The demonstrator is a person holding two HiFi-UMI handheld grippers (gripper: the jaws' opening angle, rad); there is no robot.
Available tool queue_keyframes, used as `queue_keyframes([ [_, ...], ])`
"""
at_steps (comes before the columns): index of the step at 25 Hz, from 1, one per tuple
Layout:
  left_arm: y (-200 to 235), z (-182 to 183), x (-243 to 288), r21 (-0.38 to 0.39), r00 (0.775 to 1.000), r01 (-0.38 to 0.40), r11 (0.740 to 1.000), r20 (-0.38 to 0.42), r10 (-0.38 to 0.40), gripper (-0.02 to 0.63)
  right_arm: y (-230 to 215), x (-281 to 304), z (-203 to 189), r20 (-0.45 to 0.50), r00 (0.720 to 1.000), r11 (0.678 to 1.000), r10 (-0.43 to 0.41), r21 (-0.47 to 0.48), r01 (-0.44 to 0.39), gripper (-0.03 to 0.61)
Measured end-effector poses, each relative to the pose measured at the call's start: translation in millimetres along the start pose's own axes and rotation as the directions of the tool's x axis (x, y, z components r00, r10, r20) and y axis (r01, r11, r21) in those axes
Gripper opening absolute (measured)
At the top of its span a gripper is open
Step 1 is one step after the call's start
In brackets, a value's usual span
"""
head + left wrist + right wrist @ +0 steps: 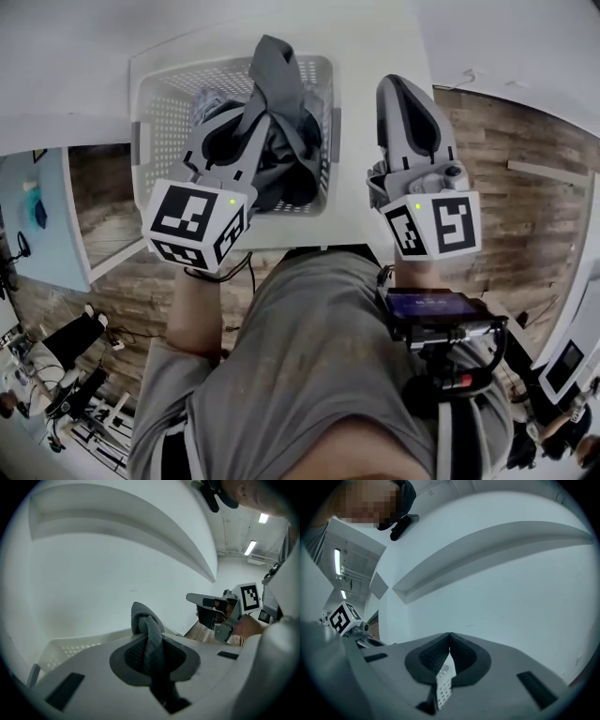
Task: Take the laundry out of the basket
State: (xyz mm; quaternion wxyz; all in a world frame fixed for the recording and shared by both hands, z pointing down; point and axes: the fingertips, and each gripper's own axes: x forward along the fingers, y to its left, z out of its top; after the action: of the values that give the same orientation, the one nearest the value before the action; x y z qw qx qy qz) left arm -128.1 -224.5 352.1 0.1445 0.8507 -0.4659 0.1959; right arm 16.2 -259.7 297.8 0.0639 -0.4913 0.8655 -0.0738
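The left gripper's jaws were pressed onto a bunched fold of the grey garment, with a small loop of cloth poking out past the tips. The right gripper's jaws were closed tip to tip on nothing. From the head view, the garment hung from the left pinch down into the white basket, where more dark laundry lay under it. The pinch held only a narrow fold, so the weight of the hanging cloth could probably pull it loose. The trailing end might also have snagged the rim or dragged the other pieces along, and the basket could have tipped or slid, since the right gripper stood beside it without steadying it.
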Motion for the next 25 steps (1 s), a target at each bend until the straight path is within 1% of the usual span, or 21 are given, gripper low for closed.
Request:
queue_keyframes([
  [5, 8, 28, -28, -0.006, 0.994, -0.046, 0.999, 0.096, 0.046, 0.043, 27, -2, 17, 0.039, 0.997, 0.998, 0.06, -0.025, -0.059, 0.008],
  [9, 12, 52, -53, 0.005, 0.982, -0.082, 0.997, 0.17, 0.08, 0.043, 51, -5, 29, 0.069, 0.992, 0.993, 0.11, -0.043, -0.108, 0.008],
  [16, 17, 97, -96, 0.012, 0.954, -0.124, 0.992, 0.278, 0.116, 0.043, 80, -14, 47, 0.105, 0.979, 0.984, 0.173, -0.061, -0.167, 0.008],
  [19, 23, 112, -116, 0.012, 0.938, -0.149, 0.989, 0.319, 0.137, 0.043, 92, -14, 56, 0.133, 0.971, 0.979, 0.199, -0.069, -0.191, 0.008],
  [25, 32, 140, -150, -0.004, 0.906, -0.177, 0.984, 0.391, 0.164, 0.043, 101, -17, 65, 0.172, 0.959, 0.974, 0.224, -0.066, -0.216, 0.008],
])
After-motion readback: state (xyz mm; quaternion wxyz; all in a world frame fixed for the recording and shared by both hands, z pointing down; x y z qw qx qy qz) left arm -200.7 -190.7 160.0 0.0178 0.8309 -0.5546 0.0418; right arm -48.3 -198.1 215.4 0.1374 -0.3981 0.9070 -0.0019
